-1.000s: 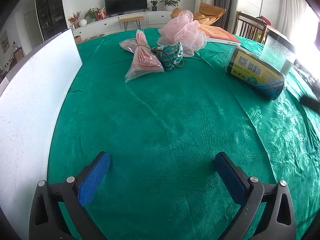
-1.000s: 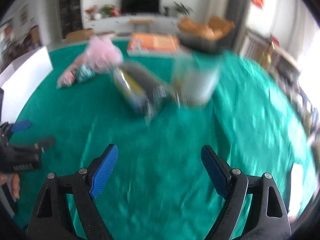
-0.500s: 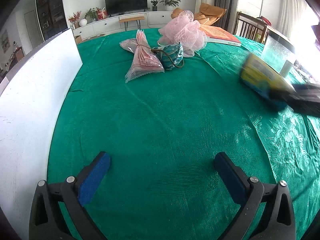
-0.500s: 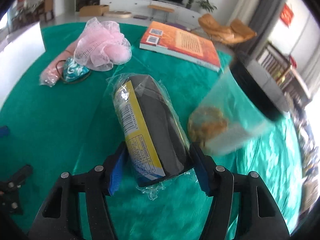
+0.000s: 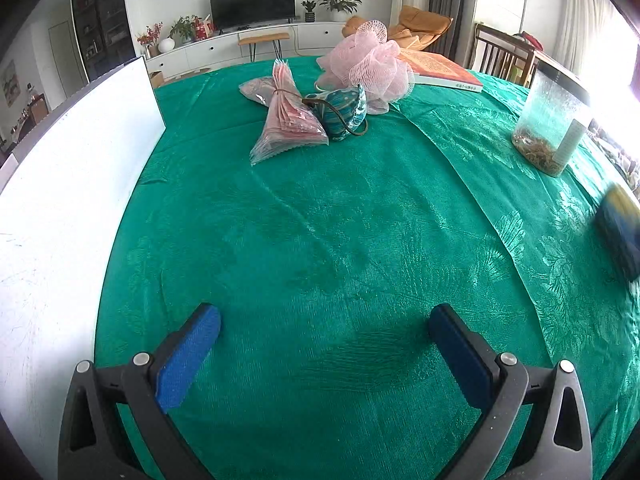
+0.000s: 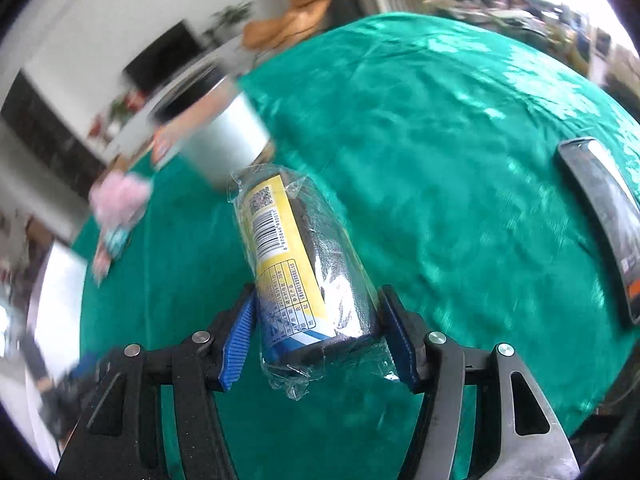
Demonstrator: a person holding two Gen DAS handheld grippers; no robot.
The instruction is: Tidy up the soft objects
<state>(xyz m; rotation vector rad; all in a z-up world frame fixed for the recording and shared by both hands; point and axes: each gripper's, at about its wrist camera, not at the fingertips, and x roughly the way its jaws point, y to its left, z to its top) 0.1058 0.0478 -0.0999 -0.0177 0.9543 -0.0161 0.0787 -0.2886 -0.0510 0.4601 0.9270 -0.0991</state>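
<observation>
My right tool [image 6: 318, 334] is clamped on the wrapped roll [image 6: 298, 264], one blue pad pressing each flank near its near end; the roll's long axis runs forward along the fingers and leans a little to the left, its far end standing free above the green tabletop [image 6: 460, 160]; I judge it lifted clear, though the blur leaves that unsure. My left tool [image 5: 324, 344] is spread wide with nothing between its pads, low over bare cloth beside the white board [image 5: 60, 200]. The other soft things, the pink mesh puff [image 5: 370, 66], the teal pouch [image 5: 346, 114] and the pink packet [image 5: 290, 120], lie bunched together far ahead of the left tool; from the right tool they sit well off to the left, past the clear jar [image 5: 554, 120]; so I judge that carrying the roll to them calls for a swing leftward.
</observation>
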